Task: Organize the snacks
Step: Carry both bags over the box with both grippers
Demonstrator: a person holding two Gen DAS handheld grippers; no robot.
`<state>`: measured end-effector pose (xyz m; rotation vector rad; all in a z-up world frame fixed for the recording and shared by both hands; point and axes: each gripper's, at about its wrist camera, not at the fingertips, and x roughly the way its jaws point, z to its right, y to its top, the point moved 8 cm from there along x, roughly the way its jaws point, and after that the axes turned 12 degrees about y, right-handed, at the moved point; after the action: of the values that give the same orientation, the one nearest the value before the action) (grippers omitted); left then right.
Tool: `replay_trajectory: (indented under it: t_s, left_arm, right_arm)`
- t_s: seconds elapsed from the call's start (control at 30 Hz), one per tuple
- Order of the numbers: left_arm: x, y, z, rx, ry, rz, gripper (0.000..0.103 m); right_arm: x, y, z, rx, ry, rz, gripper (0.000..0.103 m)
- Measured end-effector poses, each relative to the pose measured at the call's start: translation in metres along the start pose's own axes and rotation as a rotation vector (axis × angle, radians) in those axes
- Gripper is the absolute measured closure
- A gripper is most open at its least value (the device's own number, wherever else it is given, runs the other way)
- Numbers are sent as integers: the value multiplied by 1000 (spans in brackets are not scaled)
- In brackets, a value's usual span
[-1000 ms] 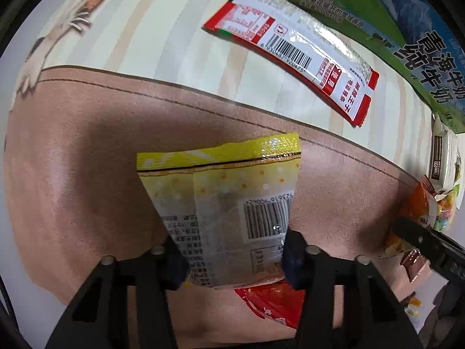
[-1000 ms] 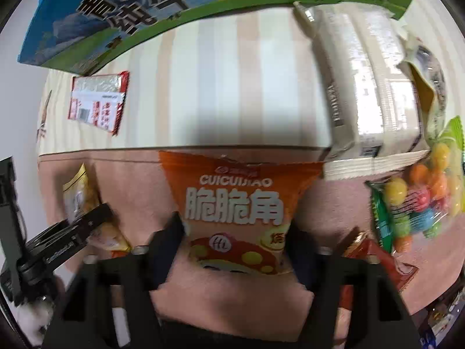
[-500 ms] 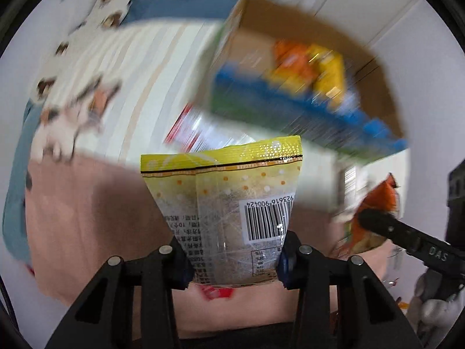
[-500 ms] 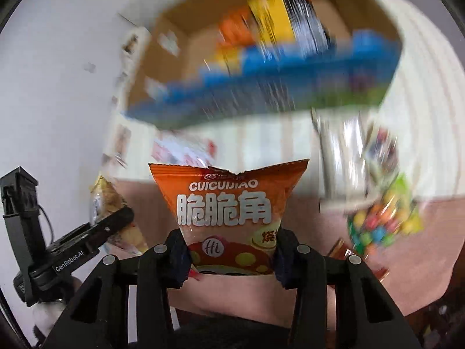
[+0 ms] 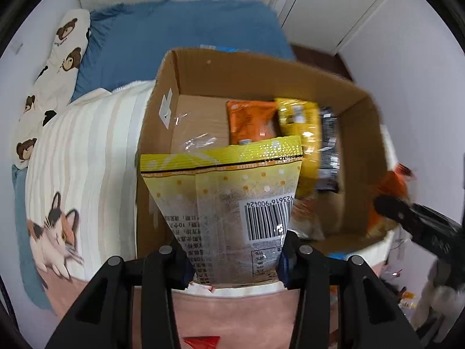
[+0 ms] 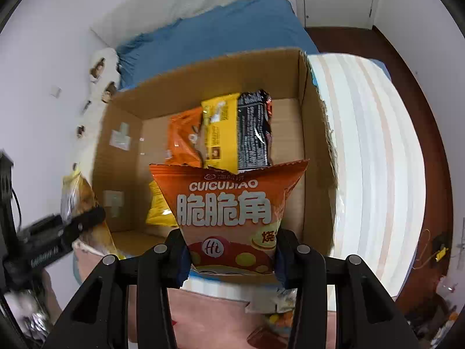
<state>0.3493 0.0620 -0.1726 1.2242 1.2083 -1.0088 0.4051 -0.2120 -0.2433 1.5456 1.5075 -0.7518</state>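
Snacks — a yellow packet (image 5: pixel 221 203) clamped in the left hand-held gripper (image 5: pixel 234 264), an orange chip bag (image 6: pixel 229 203) in the right hand-held gripper (image 6: pixel 231 257) — hang before the cardboard box (image 6: pixel 315 151) on the bed. Both look light, puffy, crushable — best pinched at the seams.

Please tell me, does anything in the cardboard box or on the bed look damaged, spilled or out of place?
Nothing is spilled. One oddity: the cardboard box has a ragged, torn right edge. The packets inside stand neatly, and each claw grips a sealed packet.
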Motion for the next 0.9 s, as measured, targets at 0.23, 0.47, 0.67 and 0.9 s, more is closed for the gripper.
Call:
replay_trajectory:
  t_s: [0.23,0.47,0.67,0.9]
  left_arm:
    - [57,9,-6,4,44,-148,63]
    - [89,-1,-13,15,72,-226,62]
    - [96,-13,-8,43,55,-283,56]
    - [75,-18,-1,35,-10,-220,24]
  right_arm:
    - [49,0,26,38,-33,-82,56]
    - [79,-10,38,72,-51,-125,56]
    - [94,-12,34,69,-53,-183,34]
    - [98,-11,17,38,-73,-178,4]
